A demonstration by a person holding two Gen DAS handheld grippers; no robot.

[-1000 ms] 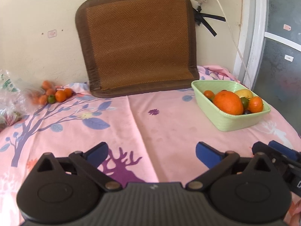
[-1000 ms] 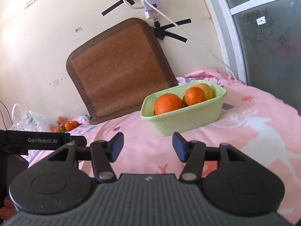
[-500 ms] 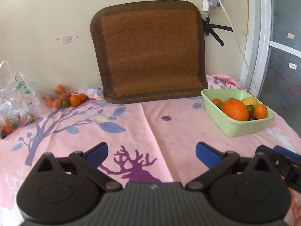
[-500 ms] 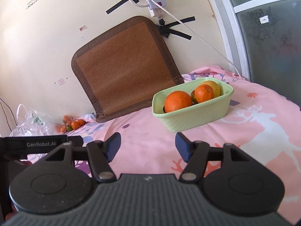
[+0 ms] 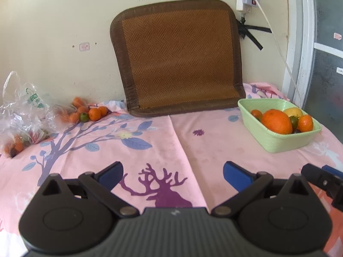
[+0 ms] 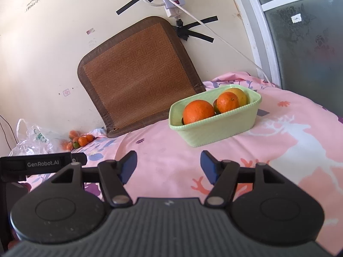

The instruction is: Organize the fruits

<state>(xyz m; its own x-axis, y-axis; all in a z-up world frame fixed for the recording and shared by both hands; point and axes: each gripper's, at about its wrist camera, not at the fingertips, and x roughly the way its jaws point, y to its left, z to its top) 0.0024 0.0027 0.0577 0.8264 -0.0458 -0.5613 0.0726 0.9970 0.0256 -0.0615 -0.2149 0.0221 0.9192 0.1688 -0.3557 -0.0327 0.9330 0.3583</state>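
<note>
A light green basin (image 5: 276, 147) stands on the pink bed sheet at the right. It holds a large orange (image 5: 277, 121), a small orange (image 5: 305, 123), a yellow fruit (image 5: 292, 111) and a few smaller fruits. A pile of loose small oranges (image 5: 90, 112) with one green fruit lies far left by the wall. My left gripper (image 5: 171, 167) is open and empty over the sheet, well short of both. My right gripper (image 6: 168, 157) is open and empty, a short way in front of the basin (image 6: 218, 130), where the large orange (image 6: 198, 114) shows.
A brown woven mat (image 5: 180, 57) leans on the wall behind. A crumpled clear plastic bag (image 5: 23, 111) with more fruit lies far left. A power strip and cable hang on the wall, top right. The right gripper's body (image 5: 323, 182) is beside my left one.
The right gripper's jaws have widened a little. The left view has tilted upward, so the basin and mat sit lower and look smaller. No fruit has moved.
</note>
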